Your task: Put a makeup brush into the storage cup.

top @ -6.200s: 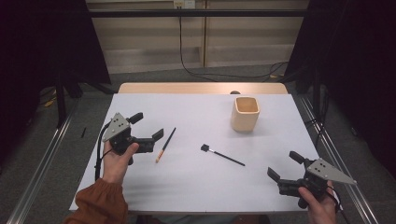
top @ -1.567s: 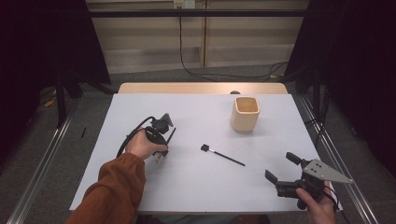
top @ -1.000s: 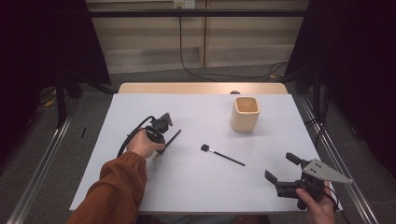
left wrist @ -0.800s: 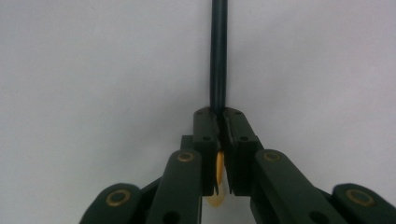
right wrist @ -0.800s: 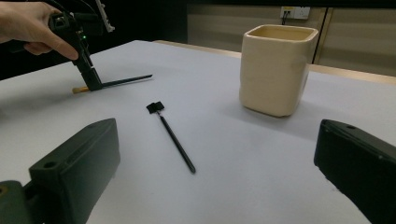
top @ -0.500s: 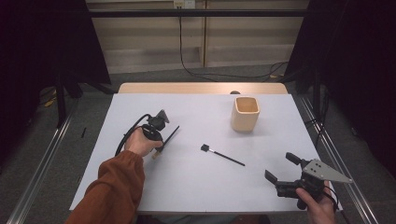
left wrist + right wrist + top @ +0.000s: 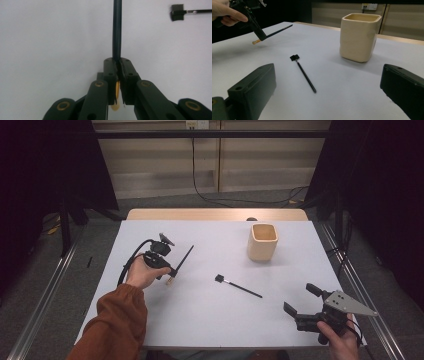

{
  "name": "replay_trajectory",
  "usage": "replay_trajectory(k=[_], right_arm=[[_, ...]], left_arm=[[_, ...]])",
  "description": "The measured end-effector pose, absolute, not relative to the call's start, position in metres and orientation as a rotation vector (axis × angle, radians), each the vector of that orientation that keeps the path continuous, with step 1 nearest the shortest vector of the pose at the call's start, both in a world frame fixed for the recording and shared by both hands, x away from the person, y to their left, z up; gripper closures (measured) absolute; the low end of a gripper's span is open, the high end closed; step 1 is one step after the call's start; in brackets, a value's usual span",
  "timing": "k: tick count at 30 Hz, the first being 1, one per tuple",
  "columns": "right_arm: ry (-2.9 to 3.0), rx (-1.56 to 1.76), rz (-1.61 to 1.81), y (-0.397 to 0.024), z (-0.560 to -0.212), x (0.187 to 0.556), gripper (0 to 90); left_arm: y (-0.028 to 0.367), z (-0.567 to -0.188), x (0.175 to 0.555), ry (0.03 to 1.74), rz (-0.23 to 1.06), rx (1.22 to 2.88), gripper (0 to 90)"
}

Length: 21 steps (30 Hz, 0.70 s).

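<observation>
My left gripper (image 7: 167, 270) had its fingers (image 7: 111, 75) pinched tight on the long thin dark-handled brush with the yellowish tip (image 7: 181, 262), gripping it near that tip end so the dark shaft ran out ahead of me, and in the right gripper view it hung tilted, clear of the white tabletop (image 7: 210, 315), tip end low and handle end high. So the pick-up looked done, and I judged this to be the carry. The cream square-mouthed pot (image 7: 263, 241) stood upright toward the far right, well apart from my left hand, and it seemed the likely home for the brush. The second tool, a slim black stick with a small square black head (image 7: 238, 286), lay flat on the tabletop between my two hands, untouched. My right gripper (image 7: 302, 306) hovered at the near right corner with its fingers spread wide and nothing between them. The next move, as I read it, called for swinging the brush across above the pot's rim, tipping it more upright, and only then letting go.
</observation>
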State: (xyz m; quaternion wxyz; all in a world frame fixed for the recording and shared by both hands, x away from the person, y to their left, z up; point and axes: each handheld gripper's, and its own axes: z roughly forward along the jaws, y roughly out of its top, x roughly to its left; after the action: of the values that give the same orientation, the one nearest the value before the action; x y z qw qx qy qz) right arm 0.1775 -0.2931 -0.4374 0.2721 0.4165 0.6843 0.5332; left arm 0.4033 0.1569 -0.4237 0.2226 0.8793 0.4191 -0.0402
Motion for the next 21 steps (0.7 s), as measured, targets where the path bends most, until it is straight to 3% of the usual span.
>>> replay_trajectory(k=[21], right_arm=[[1.841,1.127,1.446,-0.292,-0.437,0.178,0.0]], left_arm=[[0.177,-0.404,0.389,0.984,0.059,2.132,84.9]])
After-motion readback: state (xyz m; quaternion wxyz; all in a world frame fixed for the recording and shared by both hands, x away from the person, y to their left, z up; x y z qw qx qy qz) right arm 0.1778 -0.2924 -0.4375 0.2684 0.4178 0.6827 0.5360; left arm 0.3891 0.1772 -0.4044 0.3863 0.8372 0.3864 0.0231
